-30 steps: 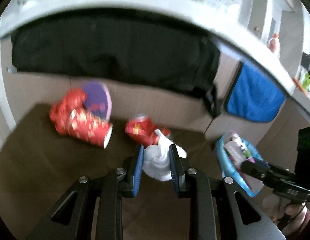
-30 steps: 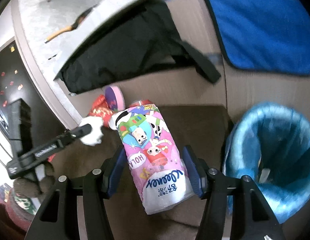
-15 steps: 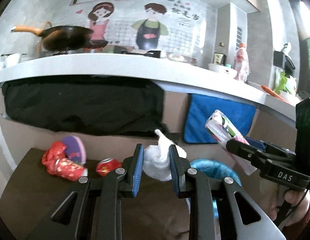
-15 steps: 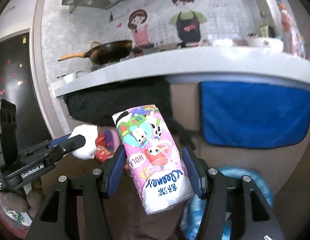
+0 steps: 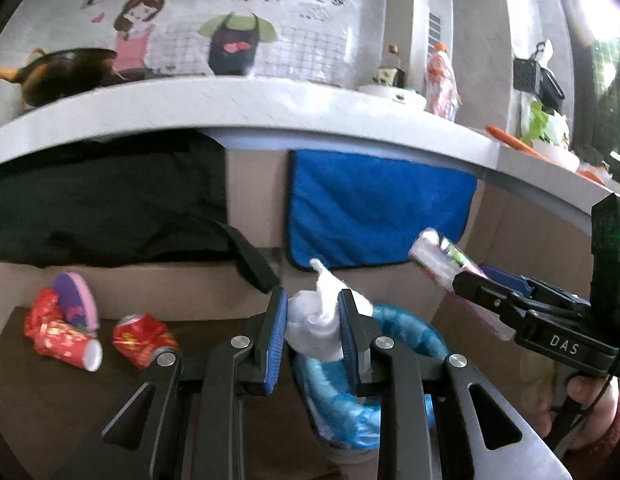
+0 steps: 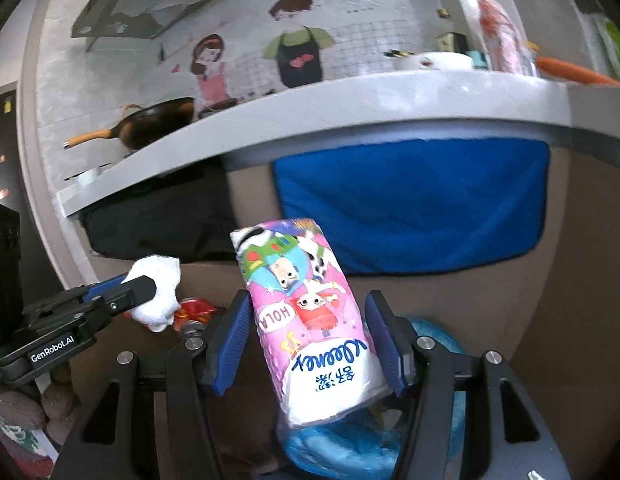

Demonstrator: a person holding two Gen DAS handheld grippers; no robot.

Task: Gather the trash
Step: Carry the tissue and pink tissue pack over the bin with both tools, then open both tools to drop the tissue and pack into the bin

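Trash half done: left gripper (image 5: 313,328) pinches tissue wad (image 5: 316,322), right gripper (image 6: 308,338) seems to hold tissue pack (image 6: 306,316) w/ jaws wide, both over blue bin (image 5: 410,332); cans (image 5: 140,338) & cup (image 5: 66,338) left.

The dark brown floor (image 5: 50,408) carries the trash. In the left wrist view, at about 9 o'clock, 1 red cup (image 5: 66,338) lies on its side, open mouth toward 4 o'clock, with red wrapping (image 5: 40,312) bunched behind it and a purple-pink disc (image 5: 76,300) tilted against it. Just beside, toward 3 o'clock, lies 1 crushed red can (image 5: 142,338). At 5 o'clock stands the blue-lined bin (image 5: 410,334). A grey counter (image 5: 270,108) at 12 o'clock carries a wok (image 5: 66,72), a white bowl (image 5: 392,94) and a bottle (image 5: 442,76).
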